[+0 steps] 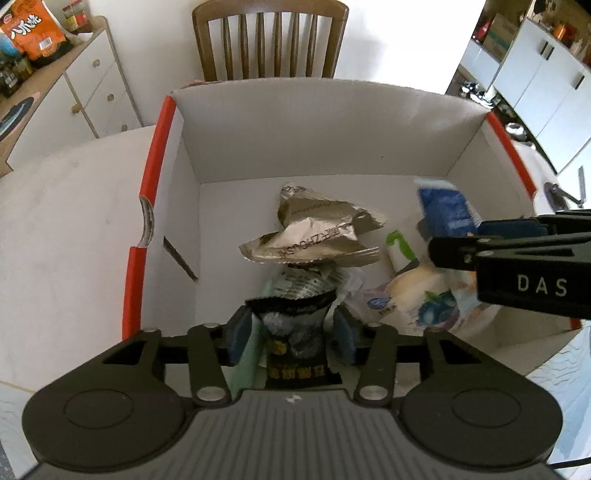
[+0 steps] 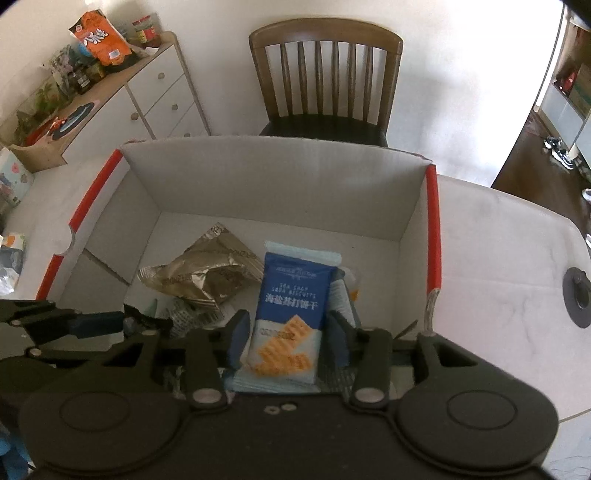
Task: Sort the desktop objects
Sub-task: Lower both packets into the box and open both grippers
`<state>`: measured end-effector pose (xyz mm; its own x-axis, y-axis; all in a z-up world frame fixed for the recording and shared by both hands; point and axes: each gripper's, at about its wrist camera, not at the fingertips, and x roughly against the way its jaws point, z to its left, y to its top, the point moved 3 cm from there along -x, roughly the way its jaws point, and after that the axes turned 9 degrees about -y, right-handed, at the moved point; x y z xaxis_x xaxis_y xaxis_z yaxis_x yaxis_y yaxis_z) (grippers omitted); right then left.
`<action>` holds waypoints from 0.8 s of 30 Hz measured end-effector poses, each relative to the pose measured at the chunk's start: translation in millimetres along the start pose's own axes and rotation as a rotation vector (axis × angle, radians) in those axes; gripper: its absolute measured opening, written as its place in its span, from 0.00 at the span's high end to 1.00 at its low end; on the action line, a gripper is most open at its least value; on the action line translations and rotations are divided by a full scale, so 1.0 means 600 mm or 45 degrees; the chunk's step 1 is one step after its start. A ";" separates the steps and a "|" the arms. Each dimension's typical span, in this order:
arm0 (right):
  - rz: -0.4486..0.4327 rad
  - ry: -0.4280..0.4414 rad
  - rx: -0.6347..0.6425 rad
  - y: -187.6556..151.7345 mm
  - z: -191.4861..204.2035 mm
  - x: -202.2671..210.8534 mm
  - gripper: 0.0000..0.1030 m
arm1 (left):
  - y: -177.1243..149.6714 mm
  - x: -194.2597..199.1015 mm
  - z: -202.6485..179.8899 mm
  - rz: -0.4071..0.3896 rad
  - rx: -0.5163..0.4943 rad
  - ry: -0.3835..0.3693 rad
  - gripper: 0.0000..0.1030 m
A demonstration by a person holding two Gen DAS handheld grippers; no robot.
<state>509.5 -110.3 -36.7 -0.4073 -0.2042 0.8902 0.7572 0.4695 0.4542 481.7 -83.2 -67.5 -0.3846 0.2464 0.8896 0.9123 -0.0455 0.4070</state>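
Observation:
A white cardboard box (image 1: 295,140) with red rims, also in the right wrist view (image 2: 273,184), holds several snack packets. My left gripper (image 1: 290,332) is over the box's near side, shut on a black snack packet (image 1: 295,339). My right gripper (image 2: 287,334) is over the box too, shut on a blue soda biscuit packet (image 2: 291,314); it shows from the side in the left wrist view (image 1: 448,243) with the blue packet (image 1: 445,210). A crumpled gold wrapper (image 1: 317,232) lies in the box's middle, also in the right wrist view (image 2: 207,273). A white blueberry packet (image 1: 424,299) lies at the right.
The box stands on a white table (image 1: 66,229). A wooden chair (image 1: 269,40) stands behind it. A white drawer cabinet (image 1: 92,88) with an orange bag (image 1: 33,29) on top is at the left. A round dark fitting (image 2: 576,295) sits in the table at the right.

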 end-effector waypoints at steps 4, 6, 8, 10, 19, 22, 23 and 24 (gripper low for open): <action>-0.022 -0.005 -0.004 0.002 -0.002 0.014 0.47 | 0.001 0.012 -0.008 -0.013 0.000 -0.003 0.45; -0.027 -0.004 -0.011 0.002 -0.004 0.021 0.47 | 0.001 0.018 -0.012 -0.024 -0.007 -0.001 0.43; -0.033 -0.005 -0.010 0.002 -0.006 0.029 0.47 | 0.000 0.027 -0.016 -0.031 -0.010 -0.009 0.42; -0.039 -0.007 -0.012 0.001 -0.007 0.037 0.46 | 0.000 0.037 -0.018 -0.040 -0.006 -0.009 0.42; -0.089 -0.015 -0.010 -0.008 -0.008 0.087 0.46 | -0.007 0.089 -0.043 -0.090 -0.028 -0.042 0.42; -0.101 -0.016 -0.008 -0.012 -0.007 0.103 0.47 | -0.012 0.107 -0.051 -0.107 -0.038 -0.051 0.42; -0.105 -0.016 -0.009 -0.014 -0.007 0.108 0.47 | -0.013 0.111 -0.053 -0.111 -0.040 -0.053 0.42; -0.109 -0.014 -0.009 -0.016 -0.007 0.114 0.47 | -0.015 0.117 -0.054 -0.116 -0.042 -0.052 0.42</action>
<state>476.4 -132.1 20.3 -0.4766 -0.2337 0.8475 0.7228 0.4446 0.5291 442.0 -97.1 -2.1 -0.4591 0.2903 0.8396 0.8684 -0.0530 0.4931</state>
